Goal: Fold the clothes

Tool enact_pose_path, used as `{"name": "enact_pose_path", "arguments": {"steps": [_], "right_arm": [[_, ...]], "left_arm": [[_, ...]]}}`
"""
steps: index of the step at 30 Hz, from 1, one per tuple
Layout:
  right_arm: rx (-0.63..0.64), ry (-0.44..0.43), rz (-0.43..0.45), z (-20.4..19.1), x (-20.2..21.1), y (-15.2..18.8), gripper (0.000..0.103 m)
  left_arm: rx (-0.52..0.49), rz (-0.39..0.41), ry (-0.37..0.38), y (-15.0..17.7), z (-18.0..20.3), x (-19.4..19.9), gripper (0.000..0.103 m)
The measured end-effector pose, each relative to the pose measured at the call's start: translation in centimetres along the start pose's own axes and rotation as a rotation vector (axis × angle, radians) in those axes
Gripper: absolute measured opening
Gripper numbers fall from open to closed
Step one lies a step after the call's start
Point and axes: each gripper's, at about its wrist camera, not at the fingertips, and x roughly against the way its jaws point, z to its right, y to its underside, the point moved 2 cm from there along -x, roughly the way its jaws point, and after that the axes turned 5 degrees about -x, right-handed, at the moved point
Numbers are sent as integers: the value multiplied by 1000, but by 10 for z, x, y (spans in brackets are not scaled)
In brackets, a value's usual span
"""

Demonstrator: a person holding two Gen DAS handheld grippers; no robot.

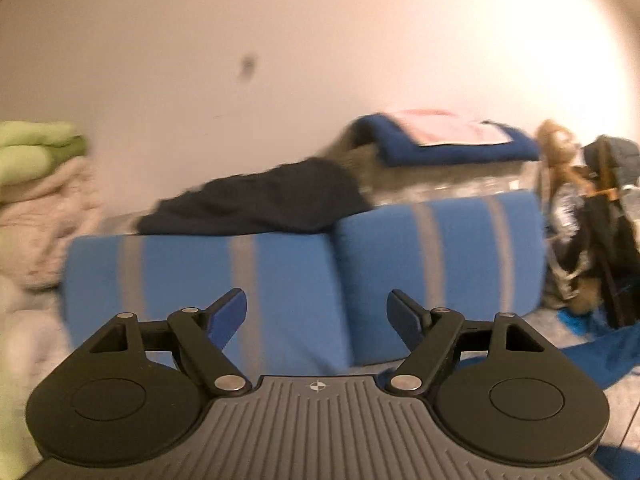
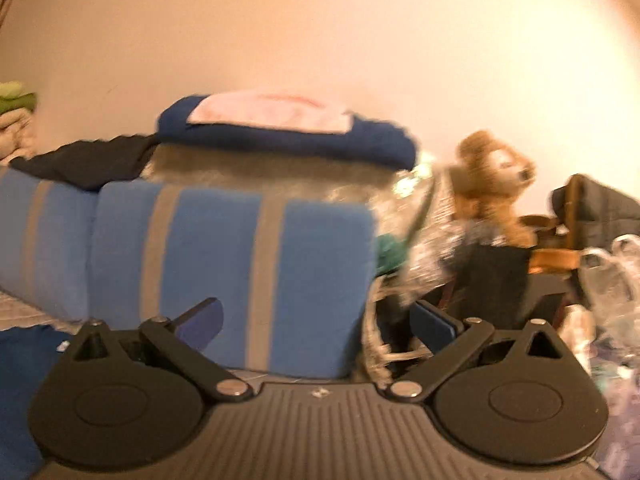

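Bed (image 2: 24, 312) — striped cushions (image 1: 304, 276), blue garment (image 1: 600, 352) on it.

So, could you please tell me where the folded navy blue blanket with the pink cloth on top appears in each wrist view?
Left wrist view: the folded navy blue blanket sits upper right of centre, against the wall, behind the blue cushions.
Right wrist view: the same blanket sits upper centre-left, left of the brown teddy bear.
Shared landmark: the blue cushions with grey stripes, in front of it in both views.
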Motion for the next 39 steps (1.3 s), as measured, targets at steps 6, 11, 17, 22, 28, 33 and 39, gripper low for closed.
{"name": "enact_pose_path", "arguments": {"steps": [6,11,17,22,28,33,39], "right_arm": [[-2,73,-72,31,20,35,103],[-54,127,-172,57,30,93,103],[-61,151,-260,67,41,170,103],[-80,177,-299,72,44,215,103],[-187,182,-324,81,37,243,96],[-398,191,-314,101,25,249,84],[-699,261,-286,132,5,255,68]], "left_arm": [[51,-64,168,50,86,-74,77],[100,-178,247,118,130,-118,77],[148,-268,310,187,152,-136,77],[87,-245,271,197,145,-109,77],[0,-204,224,197,152,-100,77],[-66,-230,147,200,159,-104,77],[-20,-243,104,199,148,-105,77]]}}
